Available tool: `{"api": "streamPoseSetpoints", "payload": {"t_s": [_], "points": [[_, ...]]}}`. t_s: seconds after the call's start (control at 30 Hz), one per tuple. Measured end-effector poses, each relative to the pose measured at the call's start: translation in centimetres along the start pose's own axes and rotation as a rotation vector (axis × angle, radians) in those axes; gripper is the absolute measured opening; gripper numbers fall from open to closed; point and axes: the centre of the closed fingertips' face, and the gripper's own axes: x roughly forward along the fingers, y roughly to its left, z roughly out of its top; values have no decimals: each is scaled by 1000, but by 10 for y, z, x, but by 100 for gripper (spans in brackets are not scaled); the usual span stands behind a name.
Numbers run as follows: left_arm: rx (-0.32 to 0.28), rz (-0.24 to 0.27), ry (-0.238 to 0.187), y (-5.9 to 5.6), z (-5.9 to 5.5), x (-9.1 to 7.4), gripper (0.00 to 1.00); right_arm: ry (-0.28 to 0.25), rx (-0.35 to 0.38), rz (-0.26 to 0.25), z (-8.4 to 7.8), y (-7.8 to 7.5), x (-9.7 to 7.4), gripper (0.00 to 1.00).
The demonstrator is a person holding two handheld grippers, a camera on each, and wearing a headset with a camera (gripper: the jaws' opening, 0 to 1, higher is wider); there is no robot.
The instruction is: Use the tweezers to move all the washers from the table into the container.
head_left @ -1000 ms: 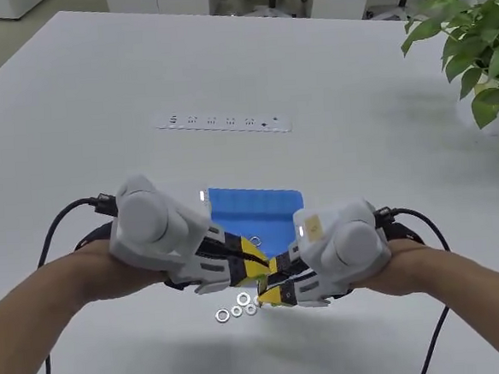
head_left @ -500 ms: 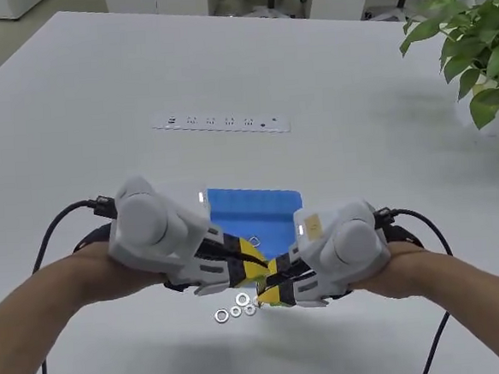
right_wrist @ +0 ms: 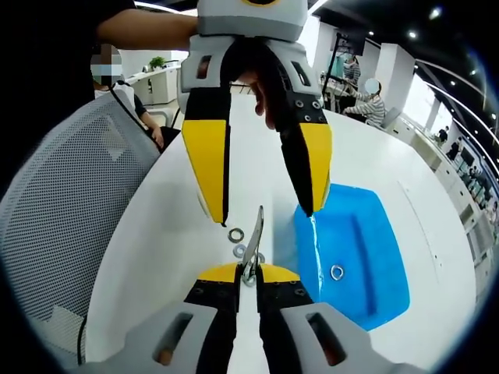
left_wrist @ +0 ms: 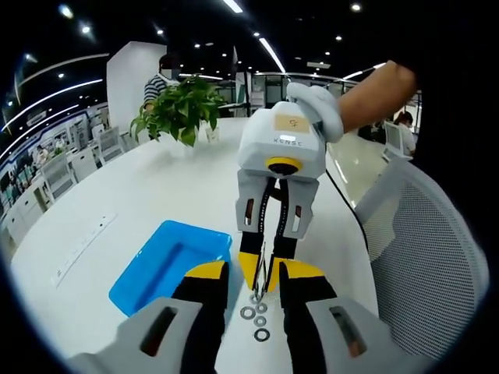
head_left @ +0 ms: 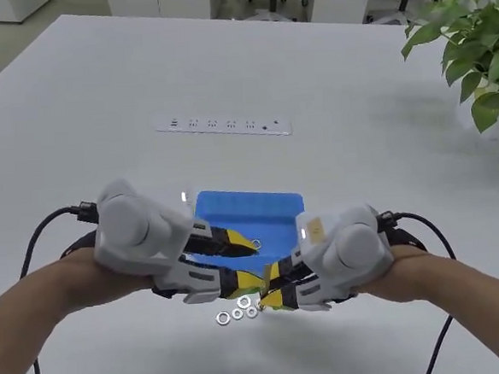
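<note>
Washers (left_wrist: pixel 248 312) lay in a small loose cluster on the white table (head_left: pixel 327 70), right at the near edge of the blue container (head_left: pixel 251 206). A lone washer (right_wrist: pixel 337 272) was already sitting inside it on the blue floor.

The right gripper (right_wrist: pixel 248 274) had its jaws pressed together on the tweezers (right_wrist: pixel 254 238). The thin metal tips reached out low over the cluster and ended right beside the washers. Whether the tips actually touched one, I couldn't tell (the fisheye squeezes everything together just there).

Facing it nose to nose was the left gripper (left_wrist: pixel 253 273), its yellow-tipped jaws spread wide and holding nothing. In the left gripper view, the washers and the tweezer tips showed in the gap between those jaws.

From the head view, both grippers sat low over the table and close together, a hand behind each and a black cable trailing off either side. Beyond the container a flat power strip (head_left: pixel 224 123) lay across the table, and a leafy green plant (head_left: pixel 475 43) stood at the far right. A grey mesh chair back (right_wrist: pixel 70 234) showed beside the table in the right gripper view.
</note>
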Motion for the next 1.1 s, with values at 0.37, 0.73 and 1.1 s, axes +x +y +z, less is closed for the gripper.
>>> {"api": "streamPoseSetpoints", "payload": {"t_s": [0.37,0.73,1.1], "points": [[-56,38,-8,1,-9,-11,59,-5,2,-10,3,1,-6,9],[-98,71,-29,-1,-9,-20,80,-24,-9,-8,12,3,-18,9],[-111,97,-32,-5,-9,-27,87,-38,-19,5,21,0,-33,9]]}}
